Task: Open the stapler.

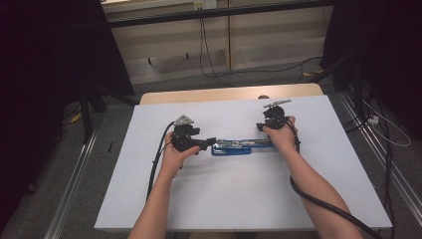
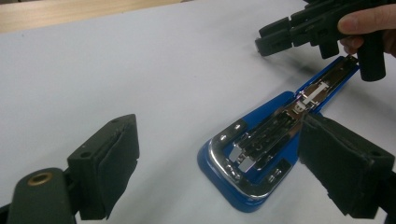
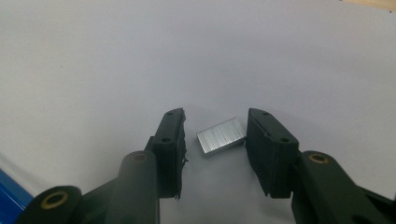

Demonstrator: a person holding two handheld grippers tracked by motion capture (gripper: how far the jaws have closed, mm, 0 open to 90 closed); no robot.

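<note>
Black pads of the right claw (image 3: 215,154) stand half open around the staple strip (image 3: 220,135), centre of frame, its long axis crosswise, not yet pinched.

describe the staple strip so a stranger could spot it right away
Start at the white table, then the right gripper with its jaws spread. Between them lies the staple strip, a small ridged silver block, unlike the big blue stapler lying open.
</note>
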